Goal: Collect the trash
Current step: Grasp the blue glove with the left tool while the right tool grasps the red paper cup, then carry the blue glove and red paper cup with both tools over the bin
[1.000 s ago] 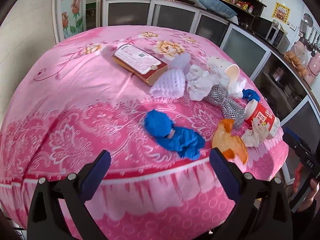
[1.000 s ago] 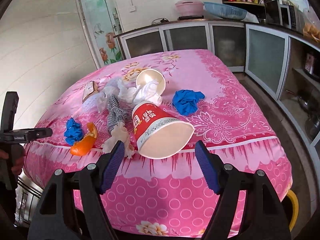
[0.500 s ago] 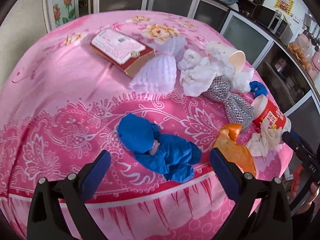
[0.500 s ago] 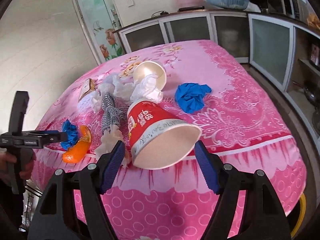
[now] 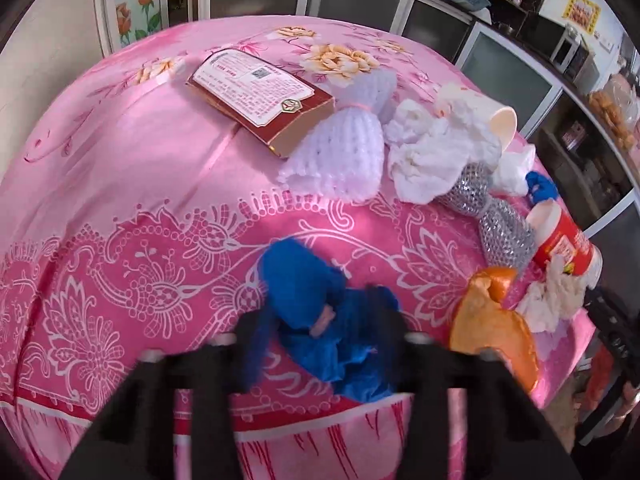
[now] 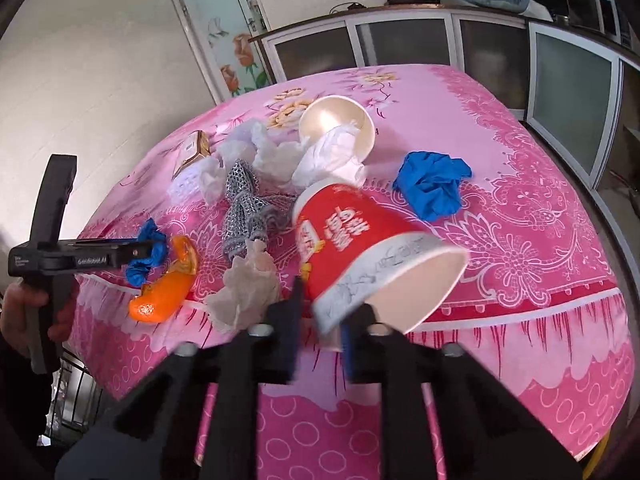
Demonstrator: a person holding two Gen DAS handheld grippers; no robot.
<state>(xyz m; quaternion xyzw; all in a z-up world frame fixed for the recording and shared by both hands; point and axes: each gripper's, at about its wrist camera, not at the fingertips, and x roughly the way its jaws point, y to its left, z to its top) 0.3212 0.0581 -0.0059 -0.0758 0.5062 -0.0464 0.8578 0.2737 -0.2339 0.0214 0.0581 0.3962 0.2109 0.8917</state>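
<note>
A crumpled blue glove (image 5: 320, 316) lies near the front edge of the pink tablecloth (image 5: 120, 184). My left gripper (image 5: 320, 336) has closed in around it, its fingers blurred and pressing the glove's sides. My right gripper (image 6: 320, 328) is shut on the rim of a tipped red paper cup (image 6: 360, 248) at the table's edge. The left gripper also shows in the right wrist view (image 6: 132, 252), by the blue glove (image 6: 146, 256). An orange peel (image 6: 168, 284) and a crumpled tissue (image 6: 244, 288) lie between the two.
Further trash lies on the table: a red carton (image 5: 260, 92), white foam net (image 5: 340, 152), tissues (image 5: 432, 156), a white paper cup (image 6: 340, 124), silver mesh (image 6: 244, 208), a second blue glove (image 6: 432, 184). Cabinets (image 6: 400, 40) stand behind.
Both grippers moved forward and closed. The left one narrowed onto the blue glove. The right one closed on the red cup's rim and the cup has tilted.
</note>
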